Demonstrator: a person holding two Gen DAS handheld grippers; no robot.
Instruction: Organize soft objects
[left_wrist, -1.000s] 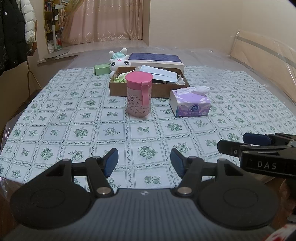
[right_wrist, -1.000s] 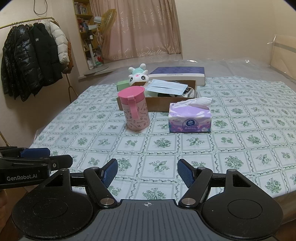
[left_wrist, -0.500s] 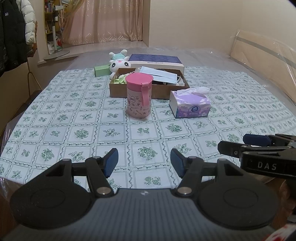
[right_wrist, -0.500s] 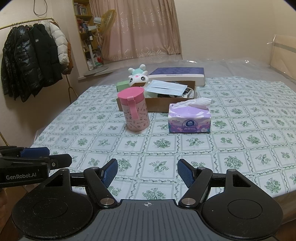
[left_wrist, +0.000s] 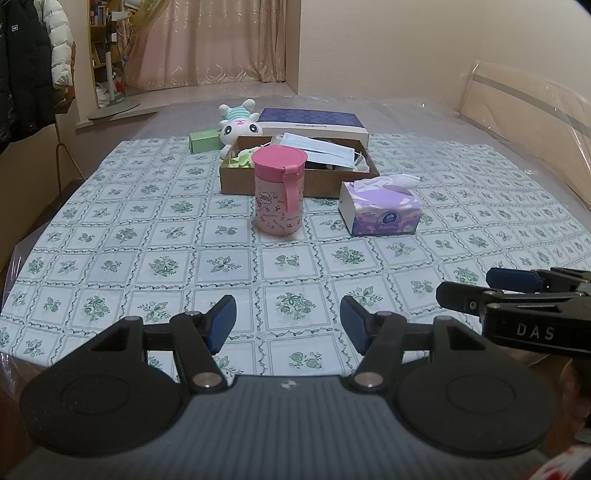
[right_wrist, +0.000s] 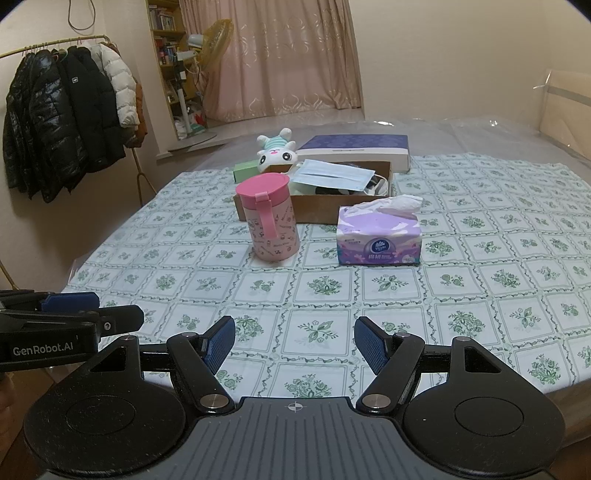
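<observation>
A brown cardboard box (left_wrist: 317, 181) (right_wrist: 325, 208) stands mid-table holding blue face masks (left_wrist: 317, 147) (right_wrist: 332, 173) and some green cloth (left_wrist: 242, 158). Behind its left corner lies a white plush toy (left_wrist: 238, 127) (right_wrist: 275, 153). In front of the box are a pink lidded cup (left_wrist: 279, 194) (right_wrist: 267, 218) and a purple tissue pack (left_wrist: 380, 208) (right_wrist: 378, 236). My left gripper (left_wrist: 288, 325) and my right gripper (right_wrist: 294, 345) hover open over the near table edge, nothing between their fingers. Each shows in the other's view, the right gripper (left_wrist: 491, 286) and the left gripper (right_wrist: 92, 310).
A dark blue flat box (left_wrist: 314, 120) (right_wrist: 354, 146) and a small green box (left_wrist: 203, 140) (right_wrist: 245, 171) lie behind the cardboard box. The table (left_wrist: 147, 240) has a green floral cloth. Coats (right_wrist: 66, 118) hang on a rack at the left; a plastic-wrapped board (left_wrist: 532, 99) stands right.
</observation>
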